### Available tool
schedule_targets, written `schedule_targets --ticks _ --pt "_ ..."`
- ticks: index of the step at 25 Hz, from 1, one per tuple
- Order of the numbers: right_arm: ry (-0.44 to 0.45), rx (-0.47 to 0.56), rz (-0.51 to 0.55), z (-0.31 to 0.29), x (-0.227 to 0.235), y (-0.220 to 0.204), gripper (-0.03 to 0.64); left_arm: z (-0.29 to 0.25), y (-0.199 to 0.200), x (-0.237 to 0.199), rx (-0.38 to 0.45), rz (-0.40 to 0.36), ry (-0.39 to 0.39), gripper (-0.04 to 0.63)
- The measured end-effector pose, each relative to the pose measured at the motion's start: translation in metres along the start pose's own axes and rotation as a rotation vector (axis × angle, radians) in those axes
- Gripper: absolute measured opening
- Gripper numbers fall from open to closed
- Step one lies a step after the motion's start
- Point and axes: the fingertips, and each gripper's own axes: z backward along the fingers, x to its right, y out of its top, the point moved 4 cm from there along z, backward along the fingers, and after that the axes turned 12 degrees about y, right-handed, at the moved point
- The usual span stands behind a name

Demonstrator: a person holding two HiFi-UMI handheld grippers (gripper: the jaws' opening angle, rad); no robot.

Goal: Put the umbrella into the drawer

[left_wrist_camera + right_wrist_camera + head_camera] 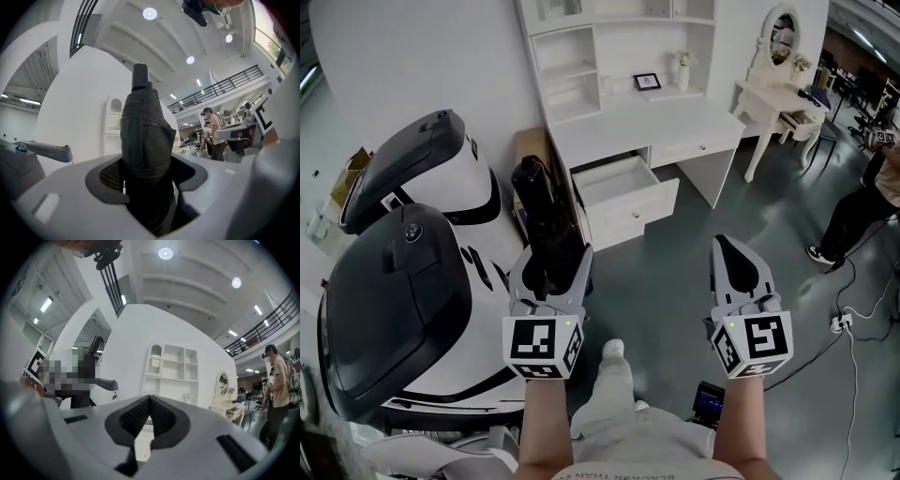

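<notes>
At the left of the head view sit two large black-and-white machines (441,187), one behind the other. Just to their right is my left gripper (555,267), whose jaws are clamped partway closed round the umbrella (539,202).

The umbrella is folded, black and stubby. Its fabric is gathered in loose pleats and wrapped tight, and a plain dark cap sits at the far end. In the left gripper view the umbrella (145,136) fills the gap between the pads of the left gripper (147,176) and rises toward the top of the frame.

In the head view the umbrella's cap end points to the upper part of the picture. It is left of the open drawer (623,183) and apart from it.

The drawer is pulled out from under the white surface (647,127), which has shelves above it holding a small framed picture (648,82).

Right of centre, my right gripper (733,258) has its jaws brought together at the tips. The right gripper view shows nothing between the jaws of that gripper (150,401).

At upper right stands a white dressing table (778,94) with an oval mirror. A person (862,202) is at the right edge.
</notes>
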Motion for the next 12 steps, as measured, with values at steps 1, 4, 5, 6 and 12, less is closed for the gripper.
schedule_targets --ticks 1,4,5,6,12 --pt "0.001 0.0 0.001 -0.005 0.003 -0.001 0.006 -0.007 -0.001 -0.001 0.0 0.003 -0.002 0.27" --pt "-0.002 -0.008 0.003 -0.024 0.014 -0.003 0.006 -0.031 -0.004 -0.004 -0.007 0.015 -0.012 0.27" --pt "-0.002 -0.01 0.002 -0.031 0.017 -0.003 0.006 -0.04 -0.006 -0.005 -0.012 0.016 -0.014 0.27" --pt "-0.003 -0.012 0.002 -0.039 0.021 -0.004 0.006 -0.05 -0.007 -0.007 -0.015 0.018 -0.014 0.27" --pt "-0.003 -0.035 0.01 -0.094 0.048 -0.012 0.006 -0.113 -0.018 -0.02 -0.031 0.033 -0.027 0.27"
